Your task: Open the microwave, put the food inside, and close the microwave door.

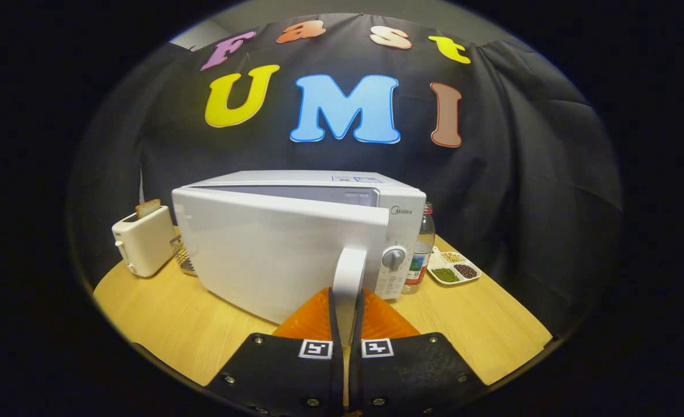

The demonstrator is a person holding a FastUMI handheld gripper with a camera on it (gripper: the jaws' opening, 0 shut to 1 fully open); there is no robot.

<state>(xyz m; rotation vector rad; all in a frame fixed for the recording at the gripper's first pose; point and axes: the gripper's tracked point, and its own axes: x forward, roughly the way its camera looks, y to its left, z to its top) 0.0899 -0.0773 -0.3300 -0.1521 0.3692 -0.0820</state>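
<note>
clearly the gripper (345, 307) had its orange fingers (313, 318) pinching the white door handle (348, 275), to swing the microwave (295, 243) door (272, 249) open; it stood partly ajar. at 2 o'clock lay a divided food tray (453, 266), probably the food.

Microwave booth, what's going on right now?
A hand-held claw is clamped on the white door handle of the microwave, an orange finger on each side. The door is partly swung open, with a gap showing along its top edge. The microwave sits on a round wooden table, with a toaster to one side and a bottle and a divided tray of beans to the other. No food has gone inside yet, as far as can be seen.
</note>
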